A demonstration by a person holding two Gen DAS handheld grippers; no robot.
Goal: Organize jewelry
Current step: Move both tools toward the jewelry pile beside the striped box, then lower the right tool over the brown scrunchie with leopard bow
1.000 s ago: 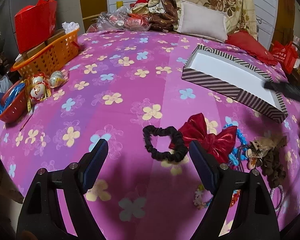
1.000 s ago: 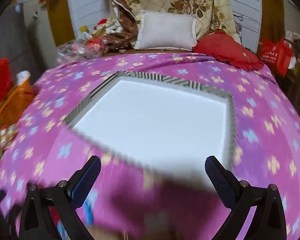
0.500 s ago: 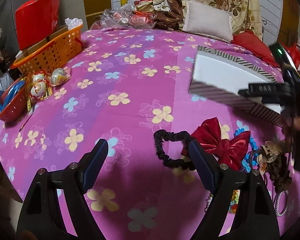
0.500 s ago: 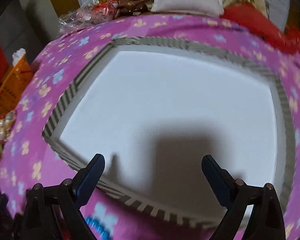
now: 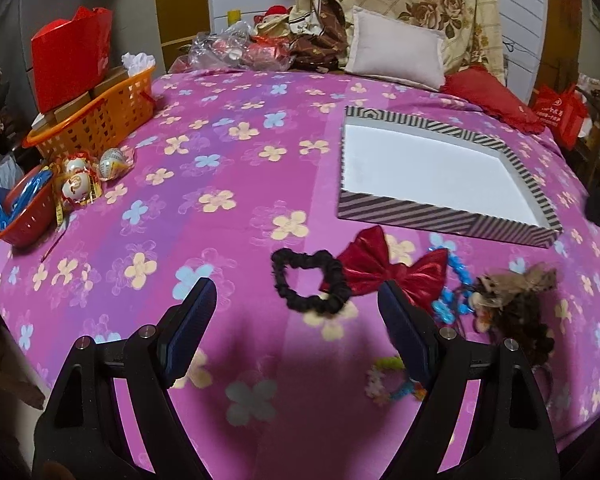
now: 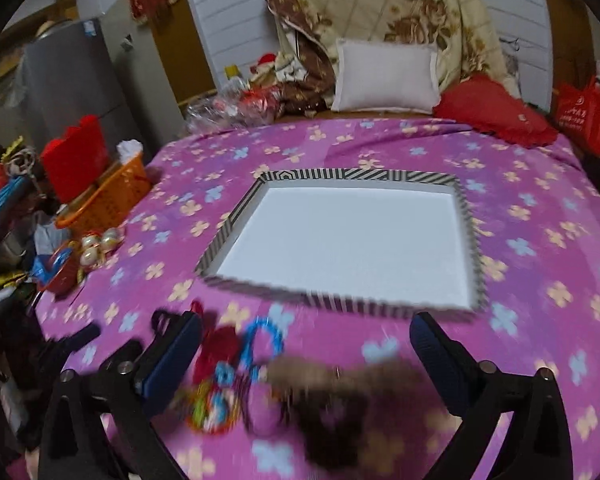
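Observation:
A striped box (image 5: 440, 222) with a white inside lies on the pink flowered bedspread; it also shows in the right wrist view (image 6: 324, 300). In front of it lie a black scrunchie (image 5: 308, 280), a red bow (image 5: 388, 268), blue beads (image 5: 456, 280), a brown hair piece (image 5: 516, 292) and a colourful bracelet (image 5: 384, 384). My left gripper (image 5: 296, 304) is open and empty, just short of the scrunchie. My right gripper (image 6: 306, 340) is open and empty above the blurred pile, with the red bow (image 6: 220, 348), blue beads (image 6: 264, 336) and brown hair piece (image 6: 336, 404).
An orange basket (image 5: 96, 120) with a red bag (image 5: 74, 56) stands at the left edge, beside wrapped balls (image 5: 88, 172) and a red bowl (image 5: 24, 216). Pillows (image 5: 396, 56) and a red cushion (image 5: 488, 100) lie at the bed's far end.
My right gripper has pulled back from over the box to above the jewelry pile. It has left the left wrist view. My left gripper shifted slightly.

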